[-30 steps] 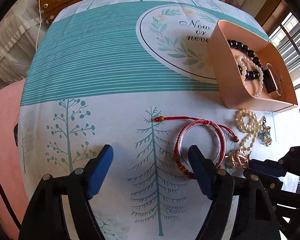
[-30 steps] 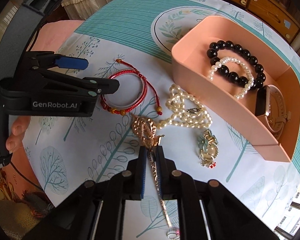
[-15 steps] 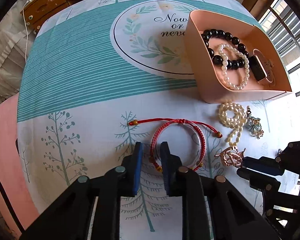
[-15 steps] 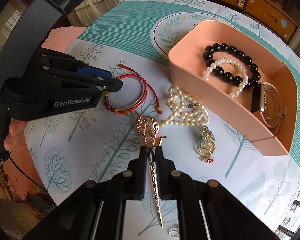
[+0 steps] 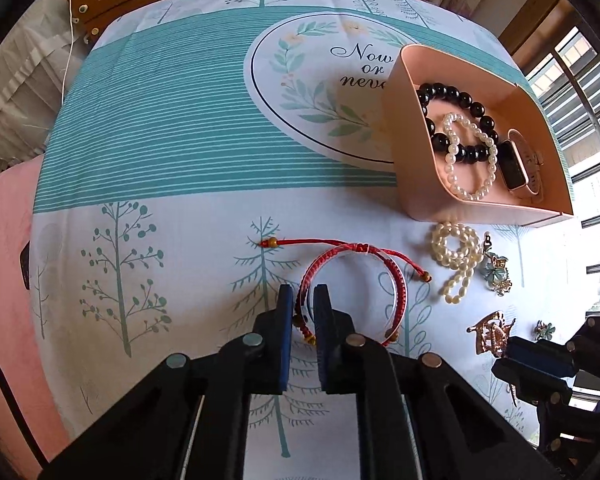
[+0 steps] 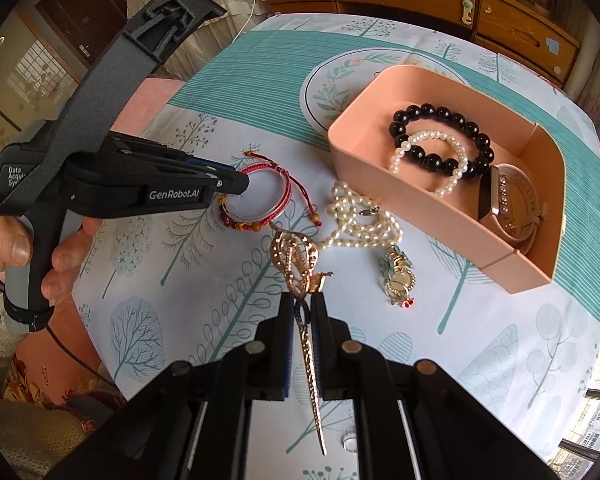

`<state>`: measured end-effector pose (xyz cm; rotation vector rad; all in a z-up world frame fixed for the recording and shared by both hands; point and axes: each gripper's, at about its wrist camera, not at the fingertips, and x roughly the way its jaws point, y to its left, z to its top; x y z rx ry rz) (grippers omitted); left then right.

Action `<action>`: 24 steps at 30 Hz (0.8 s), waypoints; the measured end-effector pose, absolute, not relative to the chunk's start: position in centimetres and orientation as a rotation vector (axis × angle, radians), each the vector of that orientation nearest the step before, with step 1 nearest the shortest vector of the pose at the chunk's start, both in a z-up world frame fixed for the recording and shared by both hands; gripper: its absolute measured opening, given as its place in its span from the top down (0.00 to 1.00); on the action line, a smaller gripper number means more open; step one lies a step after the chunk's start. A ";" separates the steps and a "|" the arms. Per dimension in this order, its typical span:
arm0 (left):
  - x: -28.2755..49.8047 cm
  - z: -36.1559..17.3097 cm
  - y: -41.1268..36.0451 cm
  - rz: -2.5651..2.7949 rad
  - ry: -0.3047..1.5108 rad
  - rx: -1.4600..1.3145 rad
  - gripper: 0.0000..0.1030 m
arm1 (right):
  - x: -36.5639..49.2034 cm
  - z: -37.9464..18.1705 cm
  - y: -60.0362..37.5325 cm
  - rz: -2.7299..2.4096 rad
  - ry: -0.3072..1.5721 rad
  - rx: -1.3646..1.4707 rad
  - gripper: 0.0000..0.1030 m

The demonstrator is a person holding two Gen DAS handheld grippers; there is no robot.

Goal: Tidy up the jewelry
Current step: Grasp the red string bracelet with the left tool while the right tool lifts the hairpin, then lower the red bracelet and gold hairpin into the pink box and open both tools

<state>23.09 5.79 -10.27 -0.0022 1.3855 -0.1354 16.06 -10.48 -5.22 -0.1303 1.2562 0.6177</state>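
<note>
Jewelry lies spread over a bench (image 5: 172,128) covered with a teal-striped, tree-printed cloth, part of it already inside a pink tray (image 5: 410,168) at the far right. In that tray a black bead bracelet (image 5: 444,92) and a white pearl bracelet (image 5: 466,152) overlap, with a rose-gold watch (image 5: 514,164) just to their right. Near the tray's front wall, on the cloth, sit a pearl necklace (image 5: 456,254) in a loose heap and, touching its right side, a blue-green brooch (image 5: 498,276).

The left gripper (image 5: 300,312) points steeply down at a red cord bracelet (image 5: 356,276), and its fingers (image 5: 285,320) have just closed, pinching the near-left part of the ring between the blue pads; the rest of the ring and its two beaded cord ends rest on the cloth. In the right wrist view a person's hand (image 6: 40,256) grips that tool's handle at the left edge.

The right gripper (image 6: 303,308) has its fingers (image 6: 286,320) pressed onto a gold hairpin (image 6: 300,272), whose ornate leaf-shaped head sticks out past the pads toward the necklace while its long thin shaft runs back between them. A small silver ring (image 6: 350,442) lies on the cloth close to the shaft's tip
</note>
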 end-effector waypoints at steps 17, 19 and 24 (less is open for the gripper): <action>24.5 -1.0 1.8 -0.186 1.228 -0.029 0.93 | 23.2 0.7 -16.0 0.431 1.131 0.005 0.92; 25.7 -0.7 1.4 -0.179 1.224 -0.060 0.93 | 24.7 1.2 -16.2 0.434 1.127 -0.030 0.92; 28.1 -2.7 0.1 -0.156 1.259 -0.166 0.93 | 27.5 1.6 -16.2 0.468 1.093 -0.180 0.92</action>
